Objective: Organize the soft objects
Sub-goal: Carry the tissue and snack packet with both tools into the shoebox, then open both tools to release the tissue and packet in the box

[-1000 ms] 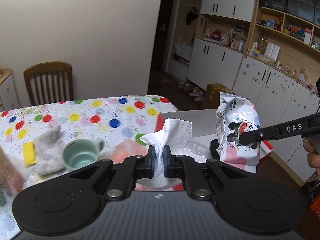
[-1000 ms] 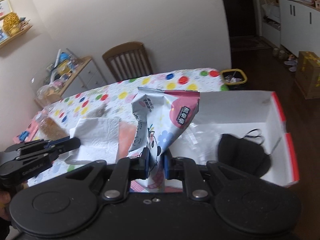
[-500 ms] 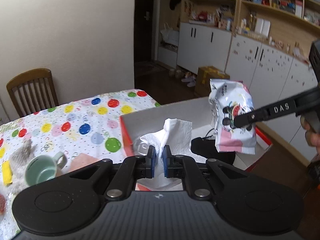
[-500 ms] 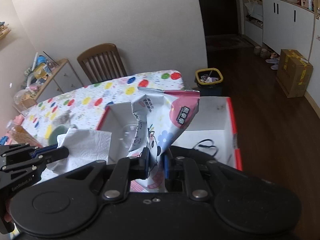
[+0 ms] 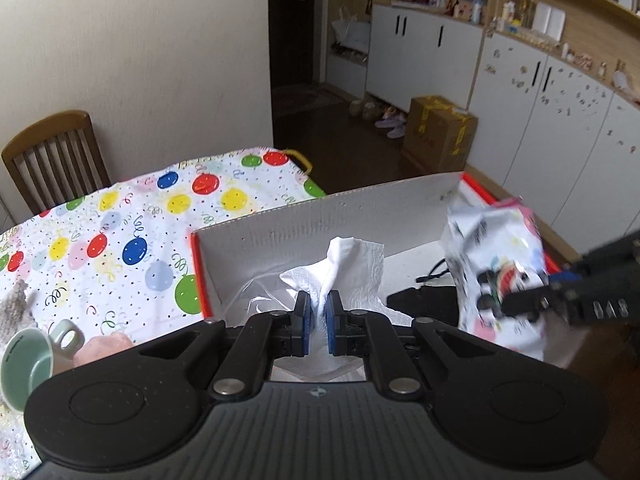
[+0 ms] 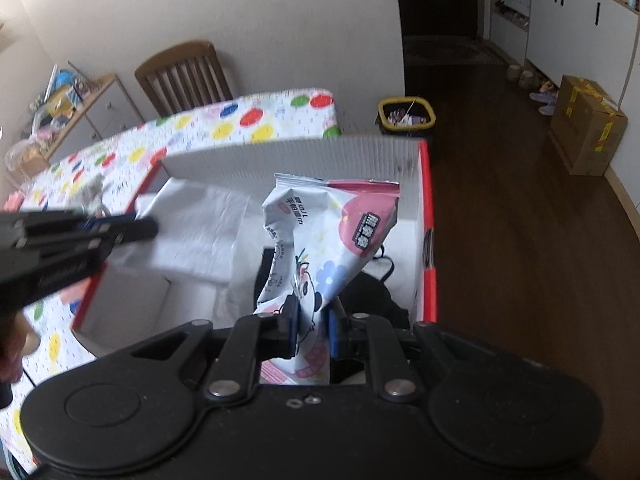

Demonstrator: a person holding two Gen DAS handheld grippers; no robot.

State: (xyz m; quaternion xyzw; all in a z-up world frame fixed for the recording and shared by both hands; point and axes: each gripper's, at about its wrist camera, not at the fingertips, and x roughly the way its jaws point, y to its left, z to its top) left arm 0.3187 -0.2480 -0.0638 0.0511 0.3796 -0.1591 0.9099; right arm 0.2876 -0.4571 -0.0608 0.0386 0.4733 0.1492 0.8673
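Note:
My left gripper (image 5: 318, 320) is shut on a white paper tissue (image 5: 352, 268), which hangs over the white cardboard box with red edges (image 5: 320, 220). From the right wrist view the same tissue (image 6: 200, 236) spreads over the box's left half, with the left gripper (image 6: 150, 229) at its edge. My right gripper (image 6: 314, 328) is shut on a pink and white printed wipes pack (image 6: 332, 232), held above the box (image 6: 304, 156). In the left wrist view that pack (image 5: 496, 276) shows blurred at the right. A black face mask (image 6: 368, 292) lies on the box floor under the pack.
The box sits at the end of a table with a polka-dot cloth (image 5: 120, 232). A green mug (image 5: 28, 364), a grey cloth (image 5: 14, 308) and a pink cloth (image 5: 104, 350) lie on it. A wooden chair (image 6: 184, 76), a yellow bin (image 6: 406, 116) and a carton (image 6: 584, 124) stand around.
Both grippers have moved from over the table to above the box, carrying the tissue and the wipes pack with them and sinking toward its inside.

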